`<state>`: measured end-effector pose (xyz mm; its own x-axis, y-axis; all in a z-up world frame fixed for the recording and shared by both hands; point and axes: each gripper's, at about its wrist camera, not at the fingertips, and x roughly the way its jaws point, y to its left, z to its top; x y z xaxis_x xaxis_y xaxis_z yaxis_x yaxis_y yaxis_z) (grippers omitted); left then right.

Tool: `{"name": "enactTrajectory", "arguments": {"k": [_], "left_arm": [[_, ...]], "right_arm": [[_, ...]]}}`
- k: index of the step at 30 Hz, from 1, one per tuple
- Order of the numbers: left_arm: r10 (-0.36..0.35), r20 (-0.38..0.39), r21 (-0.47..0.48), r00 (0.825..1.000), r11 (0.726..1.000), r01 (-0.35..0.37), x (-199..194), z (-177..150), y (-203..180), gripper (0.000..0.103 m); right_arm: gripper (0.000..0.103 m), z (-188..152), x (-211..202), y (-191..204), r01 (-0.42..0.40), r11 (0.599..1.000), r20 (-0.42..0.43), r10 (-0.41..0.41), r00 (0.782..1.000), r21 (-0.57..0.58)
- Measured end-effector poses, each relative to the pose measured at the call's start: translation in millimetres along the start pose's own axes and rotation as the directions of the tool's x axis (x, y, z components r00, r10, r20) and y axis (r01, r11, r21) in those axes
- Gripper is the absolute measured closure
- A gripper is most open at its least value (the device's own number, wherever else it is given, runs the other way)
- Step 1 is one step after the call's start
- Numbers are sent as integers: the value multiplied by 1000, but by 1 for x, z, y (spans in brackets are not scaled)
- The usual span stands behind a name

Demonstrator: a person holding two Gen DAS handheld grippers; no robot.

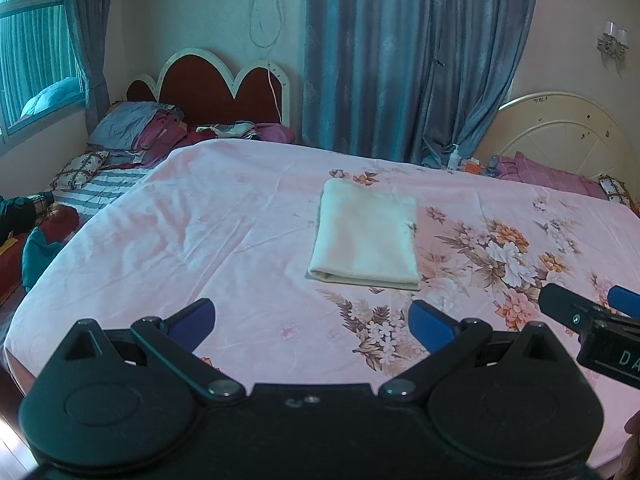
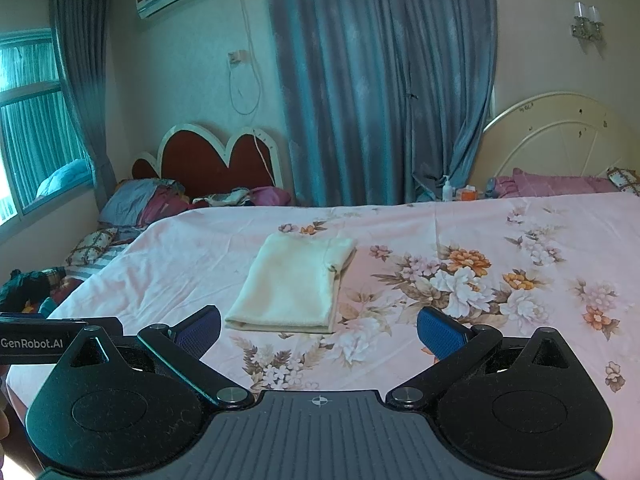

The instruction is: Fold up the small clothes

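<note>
A cream-white garment [image 1: 366, 236] lies folded into a neat rectangle on the pink floral bedsheet [image 1: 200, 216]; it also shows in the right wrist view [image 2: 294, 284]. My left gripper [image 1: 312, 326] is open and empty, held above the sheet just short of the garment's near edge. My right gripper [image 2: 320, 334] is open and empty, also just short of the garment, which lies ahead and slightly left. The right gripper's side shows at the right edge of the left wrist view [image 1: 592, 316].
A second bed with a red heart-shaped headboard [image 1: 216, 88] and piled bedding stands at the back left. Blue curtains [image 1: 400, 56] hang behind. A white round headboard [image 1: 560, 128], pink pillows and bottles [image 1: 454, 158] sit at the back right.
</note>
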<state>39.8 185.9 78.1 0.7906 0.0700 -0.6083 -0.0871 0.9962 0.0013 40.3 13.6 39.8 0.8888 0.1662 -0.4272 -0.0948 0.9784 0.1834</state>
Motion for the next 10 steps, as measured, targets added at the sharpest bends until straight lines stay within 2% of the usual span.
{"name": "enactTrajectory", "arguments": {"k": [7,10], "left_arm": [[-19,3,1,1000,1000,19,15,1,-4,4],[-18,-17,3,1000,1000,19,30,4,-5,1]], "right_arm": [[0,0,10,-4,9,1000,-15,-9,1000,4],[0,-2,18,-9,22,1000,-27,-22,999,9]]}}
